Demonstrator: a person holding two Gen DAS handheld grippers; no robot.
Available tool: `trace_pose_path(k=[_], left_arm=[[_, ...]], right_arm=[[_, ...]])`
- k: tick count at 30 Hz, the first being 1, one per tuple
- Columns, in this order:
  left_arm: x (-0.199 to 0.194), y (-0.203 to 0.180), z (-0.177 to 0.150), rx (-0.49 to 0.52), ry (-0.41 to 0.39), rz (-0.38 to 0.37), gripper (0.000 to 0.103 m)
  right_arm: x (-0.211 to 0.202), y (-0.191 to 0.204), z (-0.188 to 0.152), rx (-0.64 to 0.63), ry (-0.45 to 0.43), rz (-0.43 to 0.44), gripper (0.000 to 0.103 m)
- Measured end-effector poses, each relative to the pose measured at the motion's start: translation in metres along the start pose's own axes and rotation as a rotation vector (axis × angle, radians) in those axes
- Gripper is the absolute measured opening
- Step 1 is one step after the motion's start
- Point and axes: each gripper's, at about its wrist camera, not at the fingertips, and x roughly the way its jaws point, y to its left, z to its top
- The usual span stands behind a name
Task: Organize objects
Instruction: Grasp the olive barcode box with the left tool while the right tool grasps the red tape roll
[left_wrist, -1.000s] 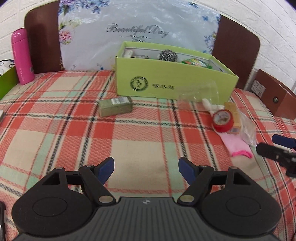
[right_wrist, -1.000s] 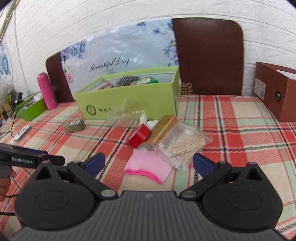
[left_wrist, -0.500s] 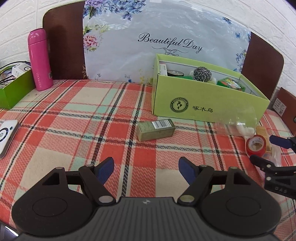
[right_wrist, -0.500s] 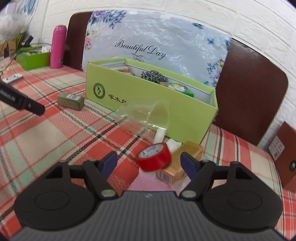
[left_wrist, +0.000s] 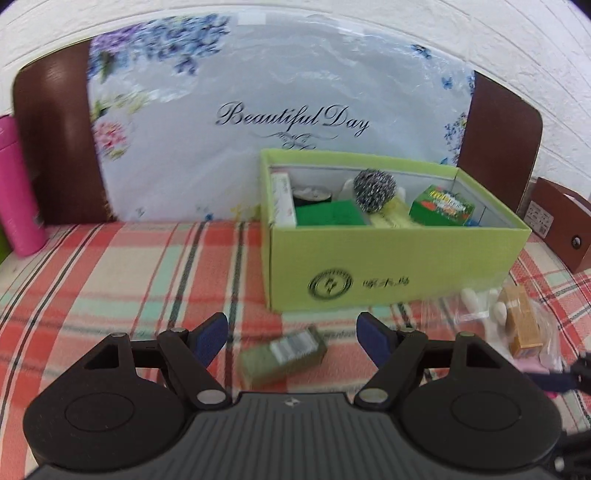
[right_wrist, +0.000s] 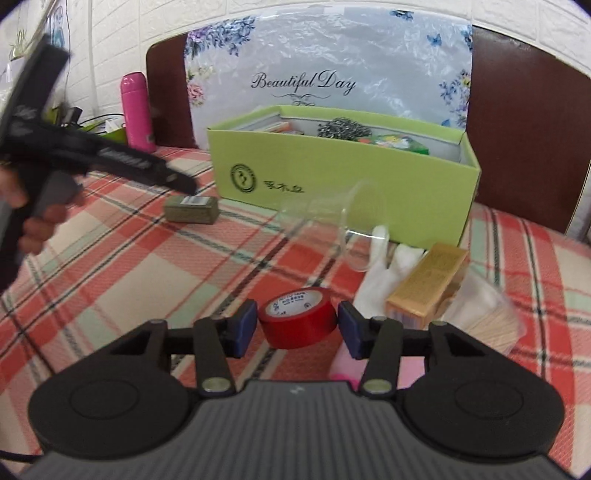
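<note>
Right tongs (right_wrist: 297, 326): we have the red tape roll (right_wrist: 297, 320) between both pads, seemingly just touching; grip looks closing, not certain.
Tape roll: light, stiff ring, slick sides; we judge its flat faces the best hold.
Left tongs (left_wrist: 291, 341): released, olive box (left_wrist: 282, 355) lying between them, unheld.
Green box (right_wrist: 343, 184): ahead of both tongs.

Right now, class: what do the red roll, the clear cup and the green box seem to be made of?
Red roll: glossy plastic tape, probably vinyl, on a printed core. Clear cup: thin see-through plastic, it seems; the plaid shows through. Green box: matte cardboard with a printed logo and folded edges.
</note>
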Motion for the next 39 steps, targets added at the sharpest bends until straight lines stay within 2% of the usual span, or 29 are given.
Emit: trace_pose_path(k=[2,4,6,8,11,12,15,17,19,23,26,27,28,29,33,36,39], left_arm=[[0.014,0.001,0.002,-0.004,0.030,-0.005,0.080],[0.026,0.003,-0.002,-0.025,0.098,-0.007,0.080],[0.029,0.005,-0.014,-0.060,0.160,-0.030,0.072],[0.017,0.001,-0.027,-0.064,0.142,-0.035,0.070],[0.003,-0.001,-0.032,-0.116,0.170,-0.122,0.070],[0.001,-0.002,-0.031,-0.130,0.170,-0.131,0.070],[0.004,-0.008,-0.024,-0.117,0.137,-0.065,0.070],[0.012,-0.009,-0.021,-0.107,0.150,-0.029,0.070],[0.019,-0.009,-0.023,-0.108,0.173,-0.031,0.055],[0.018,-0.014,-0.029,-0.080,0.141,0.004,0.054],[0.021,-0.018,-0.028,-0.079,0.147,0.019,0.055],[0.021,-0.020,-0.027,-0.070,0.156,0.028,0.051],[0.021,-0.022,-0.026,-0.063,0.166,0.030,0.036],[0.020,-0.024,-0.026,-0.061,0.175,0.030,0.032],[0.015,-0.029,-0.031,-0.083,0.168,0.029,0.031],[0.006,-0.036,-0.040,-0.079,0.159,0.030,0.028],[-0.008,-0.041,-0.051,-0.098,0.166,-0.027,0.023]], right_arm=[[-0.002,0.003,-0.003,0.011,0.005,0.016,0.048],[-0.004,0.004,-0.005,0.021,0.009,0.022,0.048],[-0.005,0.002,-0.008,0.040,0.017,0.024,0.048],[-0.006,-0.003,-0.010,0.072,0.025,0.037,0.048],[-0.005,-0.006,-0.013,0.101,0.027,0.050,0.048],[-0.004,-0.006,-0.013,0.100,0.030,0.049,0.048],[0.001,-0.001,-0.012,0.093,0.043,0.039,0.049],[-0.001,0.003,-0.014,0.083,0.037,0.030,0.050],[-0.001,0.004,-0.015,0.084,0.036,0.033,0.051],[0.000,-0.001,-0.017,0.100,0.044,0.039,0.051],[0.005,0.002,-0.016,0.084,0.042,0.023,0.054],[0.006,0.004,-0.016,0.073,0.040,0.013,0.056],[0.007,0.007,-0.016,0.065,0.037,0.005,0.057],[0.008,0.009,-0.016,0.063,0.035,-0.004,0.057],[0.005,0.016,-0.020,0.046,0.026,-0.015,0.046],[0.000,0.018,-0.023,0.053,0.021,-0.003,0.046],[-0.006,0.022,-0.026,0.064,0.021,0.026,0.046]])
